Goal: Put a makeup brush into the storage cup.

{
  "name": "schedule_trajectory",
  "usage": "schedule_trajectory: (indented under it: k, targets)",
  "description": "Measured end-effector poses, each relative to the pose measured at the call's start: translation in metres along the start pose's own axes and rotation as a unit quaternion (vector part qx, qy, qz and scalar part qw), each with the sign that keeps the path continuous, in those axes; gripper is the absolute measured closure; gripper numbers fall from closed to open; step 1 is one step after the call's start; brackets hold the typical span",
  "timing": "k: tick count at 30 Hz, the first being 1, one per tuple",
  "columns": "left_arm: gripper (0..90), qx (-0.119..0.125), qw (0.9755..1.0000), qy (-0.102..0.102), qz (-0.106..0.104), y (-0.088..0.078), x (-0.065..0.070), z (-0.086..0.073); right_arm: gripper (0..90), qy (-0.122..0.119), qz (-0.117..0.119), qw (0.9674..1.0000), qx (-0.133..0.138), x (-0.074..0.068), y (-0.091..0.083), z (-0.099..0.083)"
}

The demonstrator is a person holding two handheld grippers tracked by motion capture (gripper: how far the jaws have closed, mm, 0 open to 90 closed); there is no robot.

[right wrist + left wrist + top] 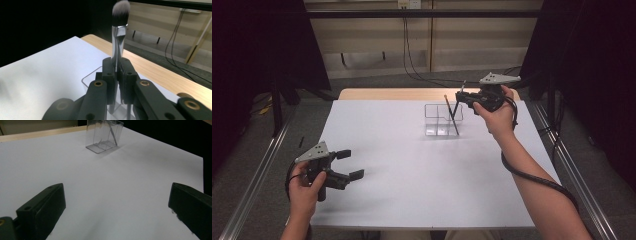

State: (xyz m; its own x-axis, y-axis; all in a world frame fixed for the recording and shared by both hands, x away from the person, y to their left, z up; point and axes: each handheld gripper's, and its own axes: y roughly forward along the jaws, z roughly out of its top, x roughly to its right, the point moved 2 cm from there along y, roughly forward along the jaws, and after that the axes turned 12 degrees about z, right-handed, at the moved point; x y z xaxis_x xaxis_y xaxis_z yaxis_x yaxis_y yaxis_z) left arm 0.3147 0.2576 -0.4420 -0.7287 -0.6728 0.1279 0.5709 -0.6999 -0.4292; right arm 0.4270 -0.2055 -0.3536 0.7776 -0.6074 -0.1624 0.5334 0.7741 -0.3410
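A white table seen from above, with a person's forearms coming in from the near edge, each hand holding a black two-jaw gripper. Toward the far right of the table stands a clear plastic organizer divided into compartments; a thin wooden-tipped stick leans inside it. The right gripper is held above the organizer's far right corner, its jaws pinched tight on a makeup brush, whose dark handle slants down into the organizer's right side while the bristle end sticks up past the jaws. In the right gripper view the brush rises upright between the closed jaws of the right gripper, showing a shiny metal ferrule and a soft head of grey bristles with pale tips, and the organizer's clear rim lies just below. The left gripper rests low over the near left corner of the table, well apart from the organizer, its jaws spread wide with nothing between them. In the left gripper view the organizer stands far off across bare table
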Motion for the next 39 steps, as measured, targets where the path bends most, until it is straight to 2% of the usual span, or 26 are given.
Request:
schedule_trajectory:
  k: [11,23,39]
  targets:
    - [1.1,-0.002,1.0,0.005,-0.001,0.0,0.001,0.001,84.6,0.005,-0.027,0.9996,0.006,0.009,0.003,-0.001]
    - [1.1,-0.003,1.0,0.007,0.0,0.001,0.001,0.0,84.6,0.008,-0.034,0.9994,0.01,0.012,0.009,-0.001]
    - [1.1,-0.004,1.0,0.009,0.001,-0.001,0.001,0.0,84.5,0.01,-0.037,0.9993,-0.002,0.015,0.015,-0.01]
